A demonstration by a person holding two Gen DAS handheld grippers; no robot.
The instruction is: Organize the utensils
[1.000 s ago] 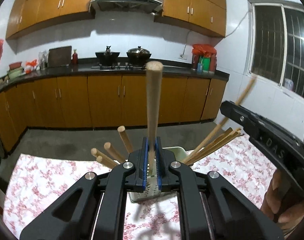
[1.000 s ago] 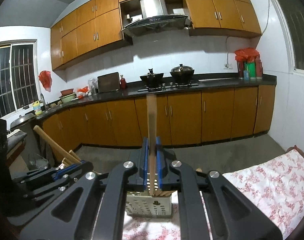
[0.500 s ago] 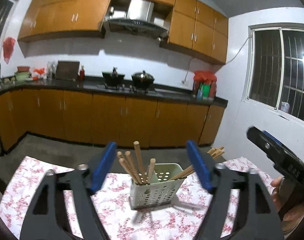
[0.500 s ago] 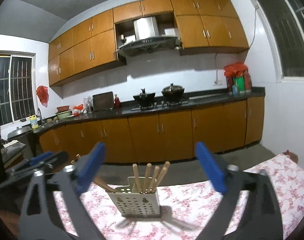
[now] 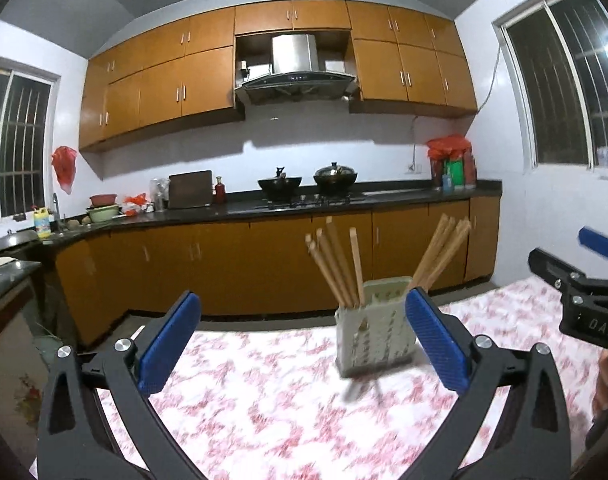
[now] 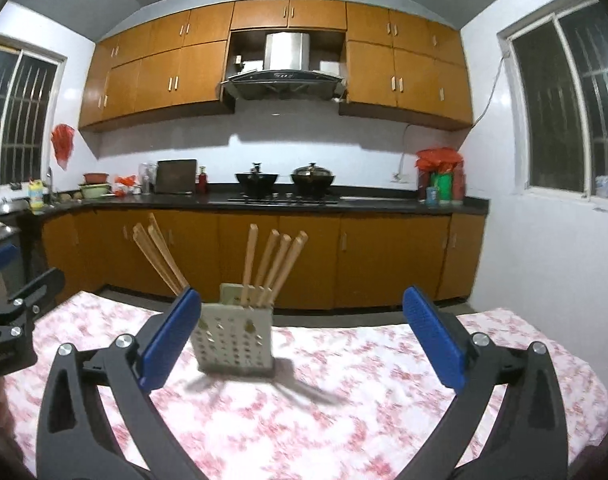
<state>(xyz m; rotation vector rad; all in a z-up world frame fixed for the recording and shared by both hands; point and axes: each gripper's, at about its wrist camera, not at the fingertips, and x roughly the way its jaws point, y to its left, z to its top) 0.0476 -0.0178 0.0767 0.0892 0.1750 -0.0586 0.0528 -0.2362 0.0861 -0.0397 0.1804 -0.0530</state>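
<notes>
Both of your grippers stood released and empty: the left gripper (image 5: 304,338) and the right gripper (image 6: 302,334) each showed blue pads spread wide, with nothing between them. The task's things, the wooden chopsticks (image 6: 274,266), stood upright in a pale perforated utensil holder (image 6: 236,344) set on the pink floral tablecloth (image 6: 344,420), in two groups: one leaning cluster (image 5: 336,268) toward one end of the holder and a second leaning cluster (image 5: 440,254) toward the other. In the left wrist view the holder (image 5: 374,332) lay just ahead of the right-hand pad; part of your right gripper's body showed at the far right edge. No loose utensil was visible on the cloth in either view. By judgement, the placing step appeared complete, with both tools held back from the holder. Any next move would call for checking beyond these views for remaining utensils, then approaching with jaws open and clear of the leaning chopstick tips, since a brush against them could tip the light holder.
</notes>
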